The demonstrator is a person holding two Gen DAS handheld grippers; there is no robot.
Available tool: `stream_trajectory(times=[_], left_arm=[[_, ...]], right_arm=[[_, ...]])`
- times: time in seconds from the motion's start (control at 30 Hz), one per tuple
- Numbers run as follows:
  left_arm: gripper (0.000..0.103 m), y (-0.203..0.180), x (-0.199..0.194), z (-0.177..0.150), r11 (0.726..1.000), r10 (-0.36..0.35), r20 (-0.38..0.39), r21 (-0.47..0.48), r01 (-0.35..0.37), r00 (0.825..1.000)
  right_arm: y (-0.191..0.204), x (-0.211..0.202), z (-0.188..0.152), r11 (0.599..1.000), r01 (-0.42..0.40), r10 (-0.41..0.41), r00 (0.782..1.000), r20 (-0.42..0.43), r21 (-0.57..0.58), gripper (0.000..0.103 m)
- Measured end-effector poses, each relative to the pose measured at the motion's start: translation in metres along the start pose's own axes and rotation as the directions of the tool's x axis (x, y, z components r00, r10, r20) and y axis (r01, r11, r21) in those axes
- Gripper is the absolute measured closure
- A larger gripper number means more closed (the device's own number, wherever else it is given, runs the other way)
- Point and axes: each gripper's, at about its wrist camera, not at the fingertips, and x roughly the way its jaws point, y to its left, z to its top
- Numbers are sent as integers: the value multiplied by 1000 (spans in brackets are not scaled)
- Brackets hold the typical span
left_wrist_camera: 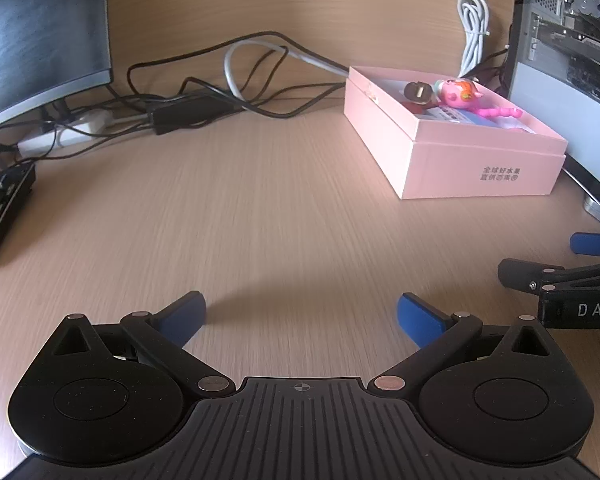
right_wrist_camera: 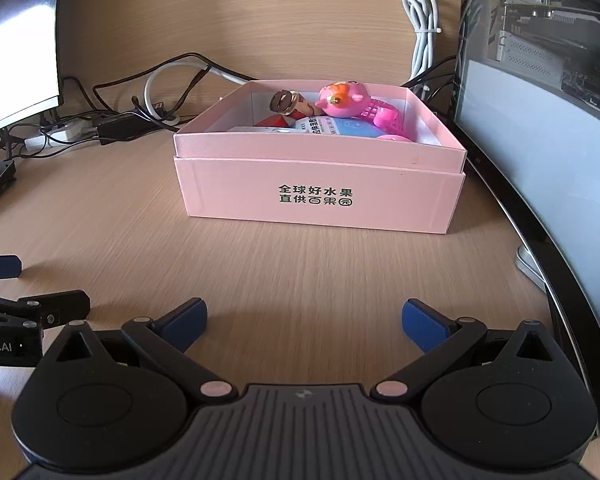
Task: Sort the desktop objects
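Note:
A pink cardboard box (right_wrist_camera: 320,196) with dark printed characters stands on the wooden desk, straight ahead in the right wrist view and at the far right (left_wrist_camera: 452,160) in the left wrist view. Inside lie a pink toy pig (right_wrist_camera: 342,100), a small brown-headed figurine (right_wrist_camera: 288,104) and a blue-and-white packet (right_wrist_camera: 336,126). My right gripper (right_wrist_camera: 304,320) is open, empty, low over the desk a short way in front of the box. My left gripper (left_wrist_camera: 300,318) is open and empty too, over bare desk to the left of the box. The right gripper (left_wrist_camera: 580,268) shows at the left wrist view's right edge.
A monitor (left_wrist_camera: 36,40) and a black keyboard (left_wrist_camera: 0,208) stand at the left. Tangled black and grey cables (left_wrist_camera: 204,96) and a power strip lie at the back. A bundled white cable (right_wrist_camera: 420,20) hangs behind the box. A computer case (right_wrist_camera: 540,80) stands at the right.

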Motion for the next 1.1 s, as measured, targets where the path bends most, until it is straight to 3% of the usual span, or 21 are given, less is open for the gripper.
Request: stream_trajectory(times=[1.1], left_arm=[[0, 1, 0, 0, 1000, -1, 0, 1, 1, 1000]], right_arm=[[1, -2, 1, 1000, 1, -1, 1000, -3, 1, 0]])
